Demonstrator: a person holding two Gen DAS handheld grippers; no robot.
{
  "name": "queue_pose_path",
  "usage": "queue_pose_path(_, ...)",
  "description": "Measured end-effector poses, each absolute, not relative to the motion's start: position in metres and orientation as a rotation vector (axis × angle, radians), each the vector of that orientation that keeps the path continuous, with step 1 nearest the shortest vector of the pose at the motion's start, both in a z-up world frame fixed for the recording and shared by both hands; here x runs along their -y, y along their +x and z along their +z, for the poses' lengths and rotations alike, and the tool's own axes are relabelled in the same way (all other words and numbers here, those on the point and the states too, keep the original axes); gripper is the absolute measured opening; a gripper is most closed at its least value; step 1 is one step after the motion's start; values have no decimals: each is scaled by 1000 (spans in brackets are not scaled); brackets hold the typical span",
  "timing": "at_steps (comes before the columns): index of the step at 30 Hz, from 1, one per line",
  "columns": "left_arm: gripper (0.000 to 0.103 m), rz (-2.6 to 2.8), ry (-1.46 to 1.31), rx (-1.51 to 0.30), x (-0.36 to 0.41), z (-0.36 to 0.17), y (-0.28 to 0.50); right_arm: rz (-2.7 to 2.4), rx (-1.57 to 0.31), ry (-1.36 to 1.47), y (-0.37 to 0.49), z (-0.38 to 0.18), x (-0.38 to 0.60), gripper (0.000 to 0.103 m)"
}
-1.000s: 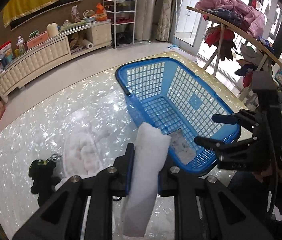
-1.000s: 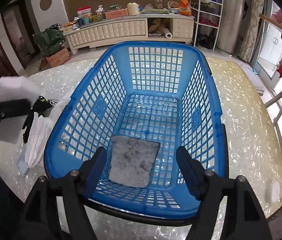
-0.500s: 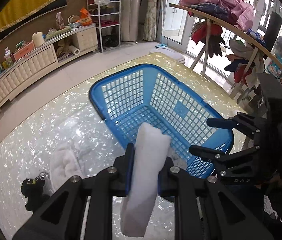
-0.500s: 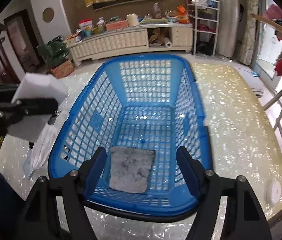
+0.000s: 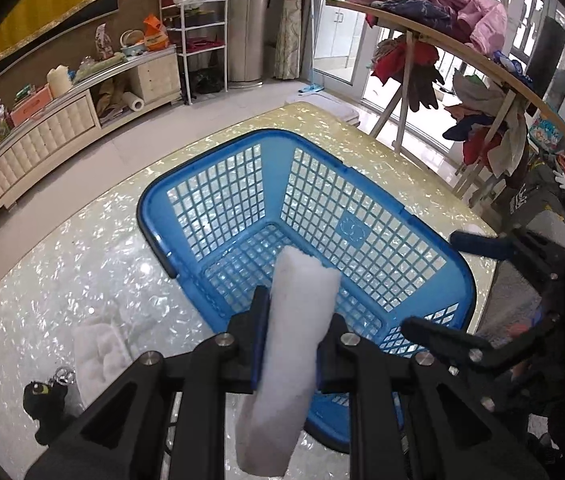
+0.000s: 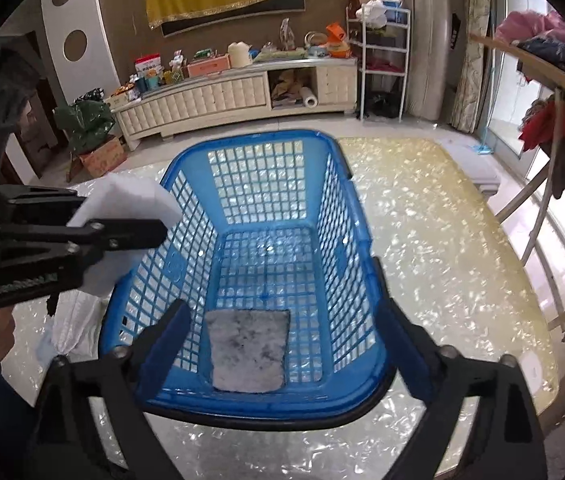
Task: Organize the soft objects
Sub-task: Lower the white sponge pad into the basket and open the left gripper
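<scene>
My left gripper [image 5: 290, 344] is shut on a white foam pad [image 5: 290, 344] and holds it above the near left rim of the blue basket [image 5: 370, 216]. The pad also shows in the right wrist view [image 6: 122, 208], over the basket's left wall [image 6: 186, 240]. A grey cloth [image 6: 248, 350] lies flat on the basket floor at the near end. My right gripper [image 6: 282, 332] is open and empty above the basket's near rim. A white folded towel [image 5: 96, 346] and a black plush keychain [image 5: 44, 400] lie on the table left of the basket.
The pearly table [image 6: 434, 240] runs right of the basket, with a small white disc [image 6: 532, 366] near its right edge. A clothes rack [image 5: 462, 48] stands to the right, and a low white cabinet [image 6: 226, 96] sits against the far wall.
My left gripper has risen and moved right with the white pad, from beside the basket to over its left rim. The right gripper has pulled back a little and stays open.
</scene>
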State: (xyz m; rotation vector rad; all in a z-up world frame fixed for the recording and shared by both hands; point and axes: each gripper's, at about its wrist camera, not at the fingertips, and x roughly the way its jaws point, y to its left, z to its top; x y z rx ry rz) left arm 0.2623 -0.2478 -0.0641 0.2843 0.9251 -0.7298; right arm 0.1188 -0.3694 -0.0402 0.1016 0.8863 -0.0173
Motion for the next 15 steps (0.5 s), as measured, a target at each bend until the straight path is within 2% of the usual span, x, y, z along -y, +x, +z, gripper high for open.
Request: queue_pose_path(15,16,-774,326,-917,285,-77,270,-127,-900,88,114,-49,391,98)
